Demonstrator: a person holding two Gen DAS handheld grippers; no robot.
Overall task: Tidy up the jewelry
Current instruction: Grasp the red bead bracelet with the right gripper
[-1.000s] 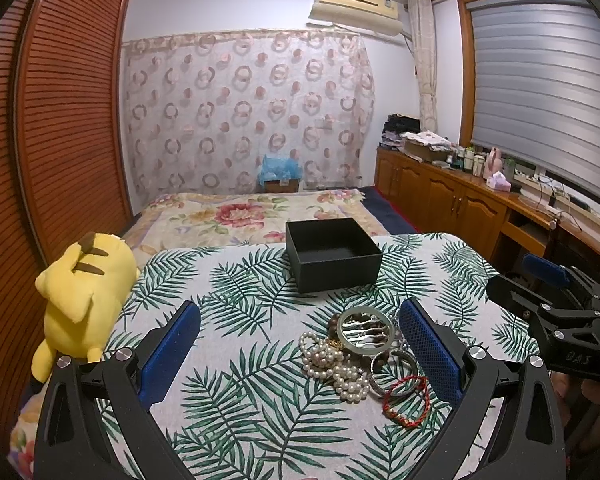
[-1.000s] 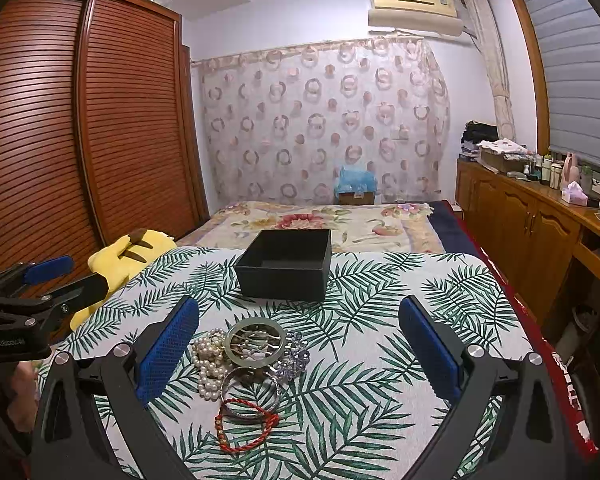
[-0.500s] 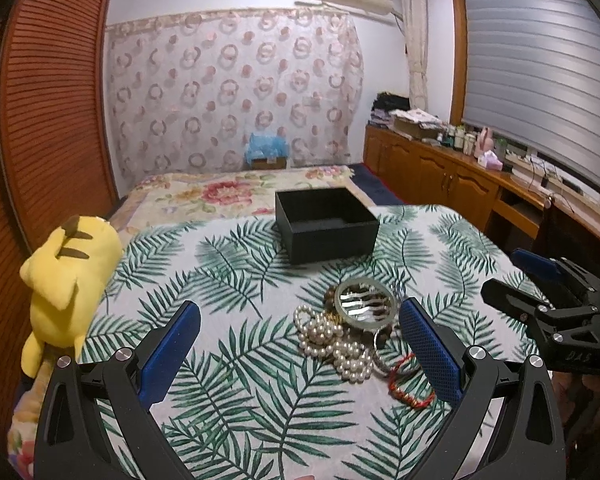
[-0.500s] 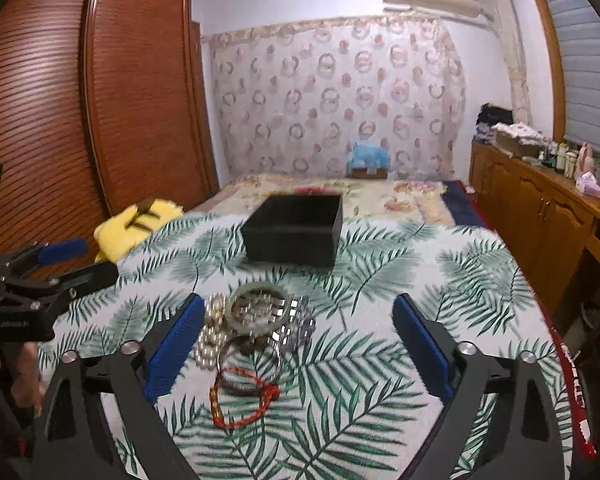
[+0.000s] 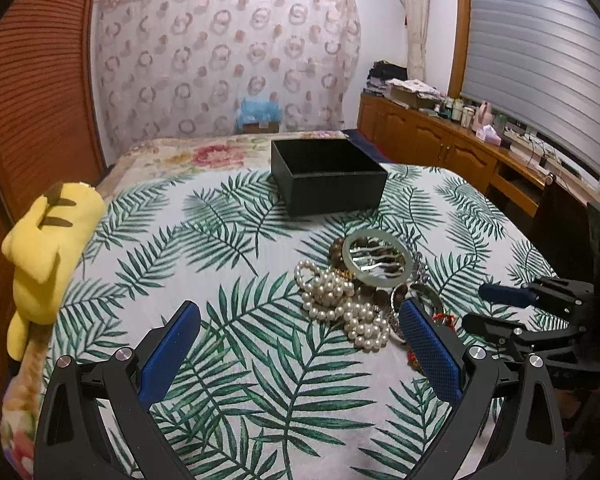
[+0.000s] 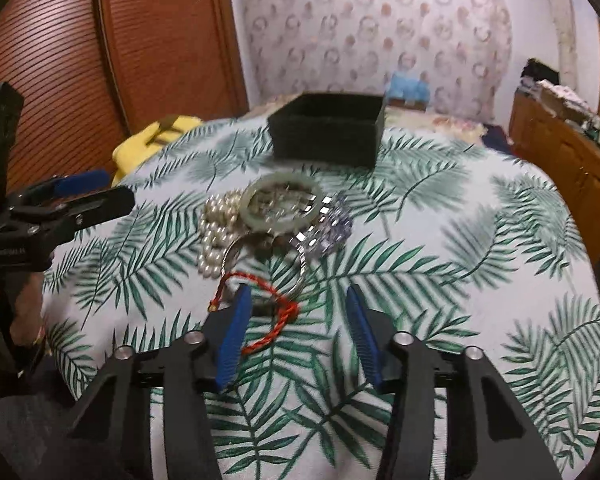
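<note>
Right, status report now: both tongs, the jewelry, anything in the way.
Left tongs open, empty. Right tongs half-closed around red cord bracelet, no grip confirmed. Jewelry pile loose on cloth; black box empty. Path to the box unobstructed.

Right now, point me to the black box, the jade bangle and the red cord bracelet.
black box (image 5: 336, 191): left wrist view, front wall.
jade bangle (image 5: 350, 258): left wrist view, left side of ring.
red cord bracelet (image 6: 278, 322): right wrist view, right side of loop.

Yellow plush (image 5: 46, 248) slumped off the left edge of the palm-leaf cloth (image 5: 236, 344). Behind that, a floral bedspread (image 5: 204, 156), circle-print curtain (image 5: 220, 64), and slatted wood wardrobe (image 6: 156, 32). Cluttered wooden cabinets (image 5: 432, 140) on the right, under grey blinds (image 5: 540, 56).
</note>
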